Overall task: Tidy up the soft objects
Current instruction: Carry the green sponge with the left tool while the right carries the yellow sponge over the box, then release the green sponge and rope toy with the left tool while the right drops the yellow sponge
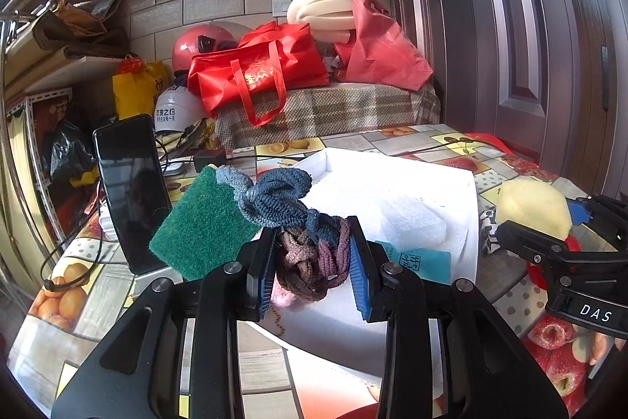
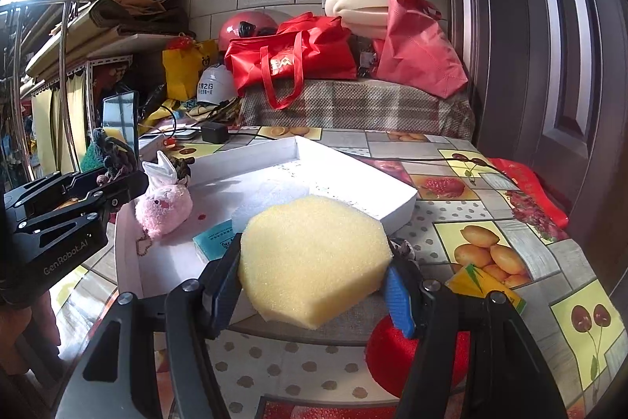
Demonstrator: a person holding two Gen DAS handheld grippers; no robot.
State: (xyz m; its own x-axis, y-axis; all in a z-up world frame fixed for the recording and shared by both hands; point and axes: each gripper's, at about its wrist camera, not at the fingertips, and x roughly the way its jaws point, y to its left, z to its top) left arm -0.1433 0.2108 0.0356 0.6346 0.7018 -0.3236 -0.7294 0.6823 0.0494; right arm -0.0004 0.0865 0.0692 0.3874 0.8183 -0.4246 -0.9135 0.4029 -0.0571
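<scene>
The left hand-held gripper [image 1: 314, 262] is clamped on a bundle of hair ties [image 1: 310, 254], brown and purple loops pinched between its blue pads with grey-blue ones spilling up and left, at the lower middle of the left wrist view; a green scouring pad [image 1: 200, 226] sticks out just left of the bundle (whether it is pinched too or merely behind, I cannot tell). The right hand-held gripper [image 2: 314, 285] is closed on a yellow sponge [image 2: 314, 258], whose flat face tilts up toward the camera, its long axis running across the jaws. Both loads hang over or at the near edge of the white tray [image 2: 353, 179], which lies straight ahead of each gripper; the left one looks nearer, already above the tray floor, while the right one sits at the tray's near right corner. Inside the tray lie a pink plush rabbit [image 2: 165, 203] at the left, a white foam piece [image 1: 412, 218] mid-tray, and a teal packet [image 2: 214, 242] close to the sponge. The coming drop probably needs bare floor between these. A red mesh ball [image 2: 392, 356] sits on the counter [image 2: 510, 230] below the right gripper, and a phone [image 1: 129, 191] stands at the left, beside the tray.
</scene>
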